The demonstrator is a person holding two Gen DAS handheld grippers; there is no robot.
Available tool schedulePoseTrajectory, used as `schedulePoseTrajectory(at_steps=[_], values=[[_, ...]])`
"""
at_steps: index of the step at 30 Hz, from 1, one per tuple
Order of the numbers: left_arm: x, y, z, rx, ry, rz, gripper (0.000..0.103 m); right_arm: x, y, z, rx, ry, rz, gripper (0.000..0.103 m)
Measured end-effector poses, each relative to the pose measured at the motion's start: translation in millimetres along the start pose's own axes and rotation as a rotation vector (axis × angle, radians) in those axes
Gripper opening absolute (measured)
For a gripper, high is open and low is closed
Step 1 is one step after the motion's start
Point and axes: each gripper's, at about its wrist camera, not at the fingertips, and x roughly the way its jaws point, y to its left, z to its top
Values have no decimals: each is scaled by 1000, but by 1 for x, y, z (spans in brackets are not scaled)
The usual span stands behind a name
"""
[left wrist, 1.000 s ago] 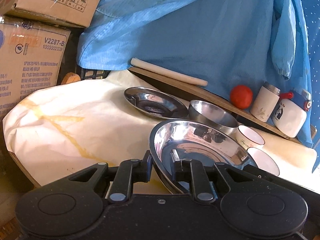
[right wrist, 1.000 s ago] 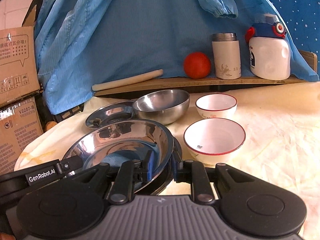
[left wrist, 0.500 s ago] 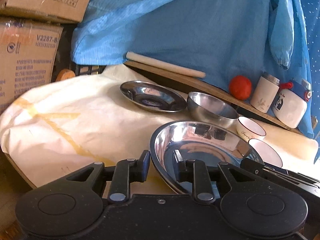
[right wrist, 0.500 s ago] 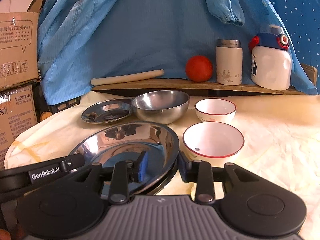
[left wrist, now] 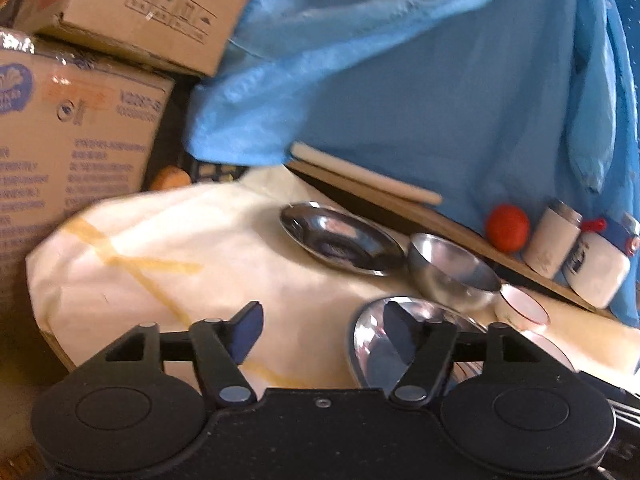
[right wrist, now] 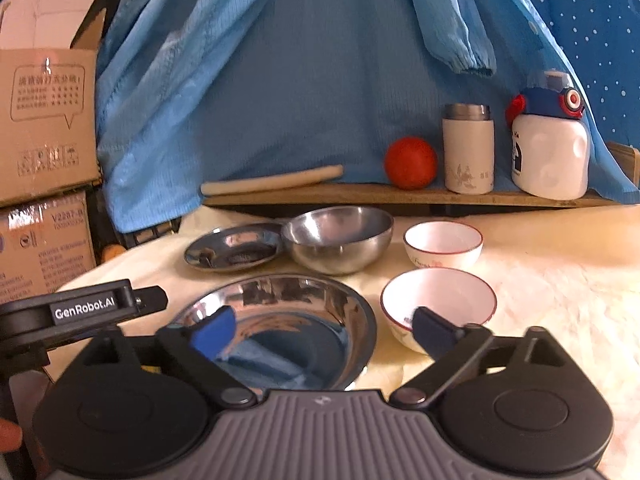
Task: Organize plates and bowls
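**Front of the counter: big steel plate let go, both tongs spreading**

Down at the near edge of the cream-cloth-covered counter [right wrist: 560, 280], sitting flat now: wide shiny stainless-steel plate [right wrist: 288, 320], free of both grips. Right tongs [right wrist: 320, 330] opening, blue pads spread very wide to either side of the plate's near rim, pressing on nothing. Left tongs [left wrist: 324, 330] opening too, one pad out over bare cloth, the other over the plate's left rim, not clamping it. Looks like a two-handed set-down, one grip per side to keep such a wide, slippery dish level.

Just behind it: smaller shallow steel dish [right wrist: 236, 250] and round deep steel bowl [right wrist: 340, 238], rims about touching. To the right, two white bowls with red rims, the larger one [right wrist: 438, 300] just beside the big plate, the smaller one [right wrist: 442, 242] behind it. Metal on one side, ceramic on the other, so probably sorting by kind already.

Up on the wooden shelf [right wrist: 360, 198] at the back: red ball, white flask, white bottle with blue cap, pale rolling pin. Not part of the job, likely.

Best guess for what's left: nesting the two white bowls and stacking the steel pieces.
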Motion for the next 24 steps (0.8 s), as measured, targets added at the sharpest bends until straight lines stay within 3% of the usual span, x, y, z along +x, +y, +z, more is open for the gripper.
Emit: schedulePoseTrajectory(at_steps=[4,7,18,21,24], values=[[5,10,11,-5,-10,20,95,2,1,2,5,-7,4,103],[12,17,19,-17,5,20,100,6,2,3,4,-6,5,103],[41,31,42,41,16,46,102,21,9,13,-2,3,66,103],[52,34,52,59,40,30,102,28,14,22,-5,-2,92,103],[74,41,63,70,114,-13,102,39,20,29,-2,6,126,103]])
